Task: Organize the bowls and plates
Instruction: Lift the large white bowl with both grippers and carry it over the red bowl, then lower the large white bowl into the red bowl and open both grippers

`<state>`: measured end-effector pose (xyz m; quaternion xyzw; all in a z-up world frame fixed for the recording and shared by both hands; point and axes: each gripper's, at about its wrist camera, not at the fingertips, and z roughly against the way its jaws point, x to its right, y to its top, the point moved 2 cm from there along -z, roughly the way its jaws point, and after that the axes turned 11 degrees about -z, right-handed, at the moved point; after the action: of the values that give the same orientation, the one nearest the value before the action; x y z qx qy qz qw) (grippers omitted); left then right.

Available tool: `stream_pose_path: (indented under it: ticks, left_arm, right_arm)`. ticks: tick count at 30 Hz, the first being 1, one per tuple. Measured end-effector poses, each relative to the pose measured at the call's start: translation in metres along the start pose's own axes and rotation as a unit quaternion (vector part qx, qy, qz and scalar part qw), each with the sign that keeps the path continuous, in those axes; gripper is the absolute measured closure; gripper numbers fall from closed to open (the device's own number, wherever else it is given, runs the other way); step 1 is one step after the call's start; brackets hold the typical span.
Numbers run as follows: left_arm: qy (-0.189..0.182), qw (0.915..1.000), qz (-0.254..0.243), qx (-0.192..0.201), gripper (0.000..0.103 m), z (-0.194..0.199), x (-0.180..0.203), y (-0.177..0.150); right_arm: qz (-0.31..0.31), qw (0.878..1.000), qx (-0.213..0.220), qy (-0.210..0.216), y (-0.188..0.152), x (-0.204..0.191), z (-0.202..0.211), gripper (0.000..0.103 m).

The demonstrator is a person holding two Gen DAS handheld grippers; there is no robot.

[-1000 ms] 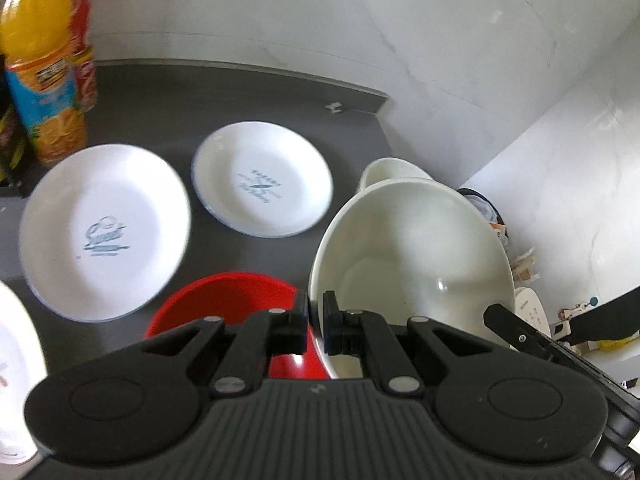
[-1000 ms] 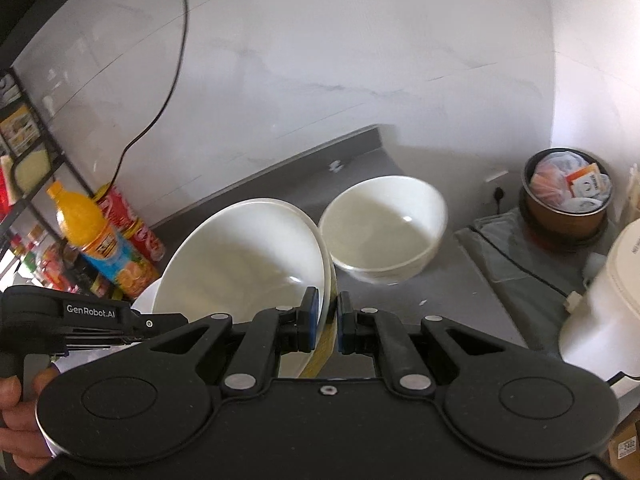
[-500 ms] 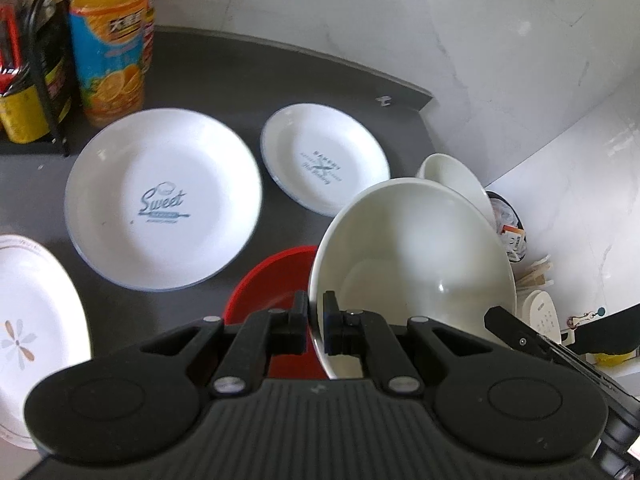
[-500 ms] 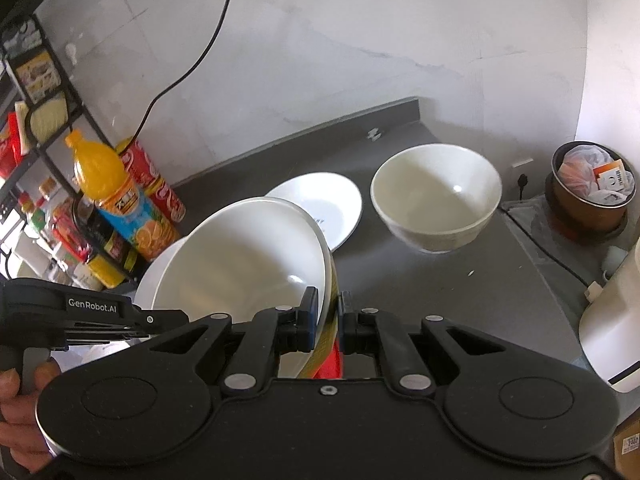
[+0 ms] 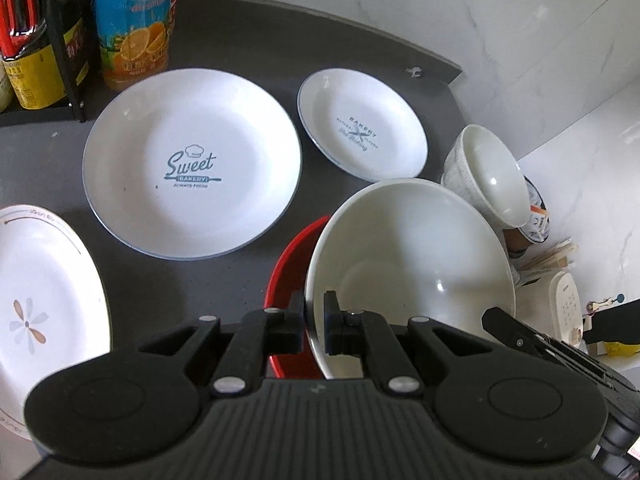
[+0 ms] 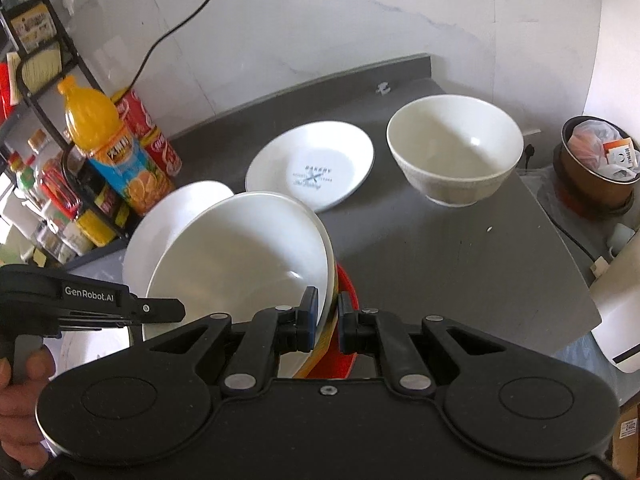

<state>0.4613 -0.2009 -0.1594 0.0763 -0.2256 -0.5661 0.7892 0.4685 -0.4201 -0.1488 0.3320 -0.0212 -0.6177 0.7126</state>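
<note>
My left gripper (image 5: 314,316) is shut on the near rim of a large white bowl (image 5: 408,264). My right gripper (image 6: 328,316) is shut on the same white bowl (image 6: 240,264) at its other side, where the outside looks yellow. The bowl is tilted and hangs just over a red bowl (image 5: 288,272), whose rim (image 6: 348,284) peeks out below. On the dark counter lie a big "Sweet Bakery" plate (image 5: 192,164), a small "Bakery" plate (image 6: 312,168) and a ribbed white bowl (image 6: 456,152). A flower-patterned plate (image 5: 40,304) lies at the near left.
An orange juice bottle (image 6: 108,148), red cans (image 6: 156,136) and a wire rack of sauce bottles (image 5: 36,40) line the counter's left back. Off its right edge are a bin of rubbish (image 6: 600,164) and a white appliance (image 6: 620,300). A hand (image 6: 20,396) holds the left gripper.
Both grippers have carried the white bowl back and to the left, staying shut on it. The plates and ribbed bowl now sit farther off, and the flower plate has come into view.
</note>
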Motion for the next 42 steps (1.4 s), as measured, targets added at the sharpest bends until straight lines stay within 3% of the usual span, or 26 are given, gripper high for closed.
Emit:
stream_pose_path:
  ticks: [16, 28, 35, 37, 39, 42]
  left_arm:
    - [0.033, 0.9986, -0.015, -0.039, 0.097, -0.027, 0.001, -0.008]
    - [0.013, 0.9978, -0.006, -0.064, 0.090, -0.027, -0.004, -0.003]
    - [0.008, 0.9982, -0.004, -0.059, 0.089, -0.013, -0.005, 0.002]
    - [0.004, 0.9989, 0.000, -0.047, 0.087, -0.007, -0.007, 0.004]
    - [0.011, 0.9992, -0.005, -0.037, 0.072, -0.001, -0.008, 0.005]
    - [0.013, 0.9995, -0.008, -0.027, 0.066, 0.006, -0.012, 0.007]
  right_arm:
    - [0.041, 0.998, -0.041, -0.013, -0.006, -0.001, -0.025, 0.092]
    - [0.042, 0.998, -0.030, -0.024, -0.004, 0.001, -0.030, 0.095]
    - [0.039, 0.998, -0.027, -0.035, -0.004, -0.002, -0.032, 0.096]
    - [0.045, 0.998, -0.027, -0.038, -0.005, -0.004, -0.032, 0.096]
    - [0.052, 0.997, -0.027, -0.041, -0.005, -0.006, -0.032, 0.097]
    - [0.058, 0.997, -0.027, -0.048, -0.006, -0.009, -0.033, 0.097]
